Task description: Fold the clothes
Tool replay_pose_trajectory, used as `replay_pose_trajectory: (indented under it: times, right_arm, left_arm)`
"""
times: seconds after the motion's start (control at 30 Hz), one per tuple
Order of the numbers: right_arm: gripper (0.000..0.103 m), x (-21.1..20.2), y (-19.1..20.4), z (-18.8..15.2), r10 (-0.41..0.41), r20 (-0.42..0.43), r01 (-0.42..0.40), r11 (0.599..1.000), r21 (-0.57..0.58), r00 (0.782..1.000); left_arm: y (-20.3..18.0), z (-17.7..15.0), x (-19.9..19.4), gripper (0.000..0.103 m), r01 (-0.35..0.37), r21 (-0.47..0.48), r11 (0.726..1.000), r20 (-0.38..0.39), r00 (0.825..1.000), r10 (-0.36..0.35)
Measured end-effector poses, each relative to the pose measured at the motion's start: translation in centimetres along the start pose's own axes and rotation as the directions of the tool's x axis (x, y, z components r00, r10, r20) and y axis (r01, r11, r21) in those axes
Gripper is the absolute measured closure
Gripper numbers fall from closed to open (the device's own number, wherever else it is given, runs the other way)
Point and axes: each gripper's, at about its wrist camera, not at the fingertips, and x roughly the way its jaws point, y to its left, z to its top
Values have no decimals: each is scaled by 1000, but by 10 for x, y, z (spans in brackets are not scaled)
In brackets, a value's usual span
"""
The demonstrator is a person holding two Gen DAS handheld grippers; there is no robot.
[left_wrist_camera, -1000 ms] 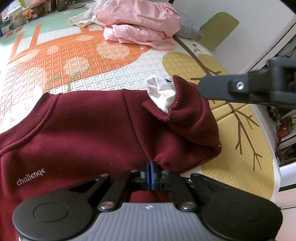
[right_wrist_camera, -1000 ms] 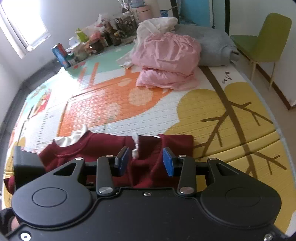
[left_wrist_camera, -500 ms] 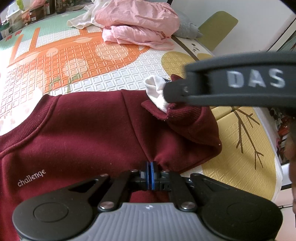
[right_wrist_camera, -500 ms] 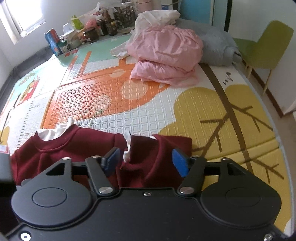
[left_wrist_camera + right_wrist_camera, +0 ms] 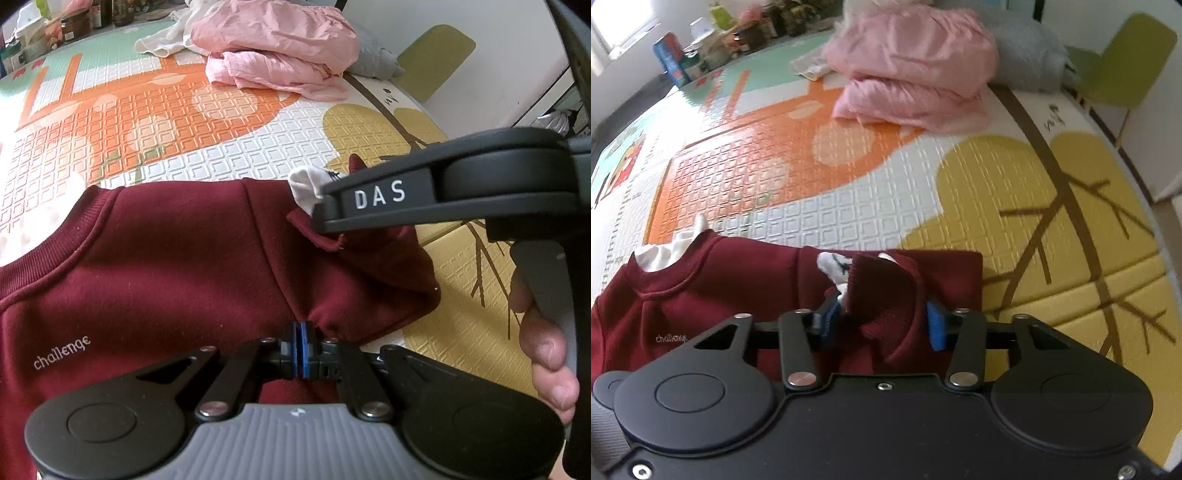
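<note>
- We are pinching the soft maroon sweatshirt (image 5: 177, 266) at its armpit; left tool (image 5: 301, 349) is clamped tight.
- Right tool (image 5: 882, 321), half-open and just closing, is straddling the ribbed cuff (image 5: 882, 291) at 12 o'clock — the best hold.

A patterned foam mat (image 5: 871, 206) in orange, white and yellow covers the tabletop. A green chair (image 5: 1126, 70) stands past its far corner. Jars and a blue can (image 5: 670, 55) crowd the far left edge, near a window.

Small pale "challenge" lettering on chest of dark red knit sweatshirt (image 5: 155, 280); white "DAS" on black right claw (image 5: 882, 325) arm.
</note>
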Motion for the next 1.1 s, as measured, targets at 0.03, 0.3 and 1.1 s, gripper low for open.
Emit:
replay_pose_trajectory:
  times: [0.03, 0.3, 1.1]
  right_arm:
    - [72, 1, -3, 0, 3, -1, -3, 1000, 13, 1000]
    - [83, -10, -15, 0, 42, 9, -42, 998, 56, 999]
    - [83, -90, 16, 2, 256, 108, -263, 963, 59, 961]
  left_arm:
    - [0, 0, 0, 97, 0, 0, 1000, 0, 1000, 0]
    - [0, 0, 0, 97, -1, 2, 1000, -2, 1000, 1]
    - [29, -8, -45, 86, -46, -54, 997, 79, 996, 51]
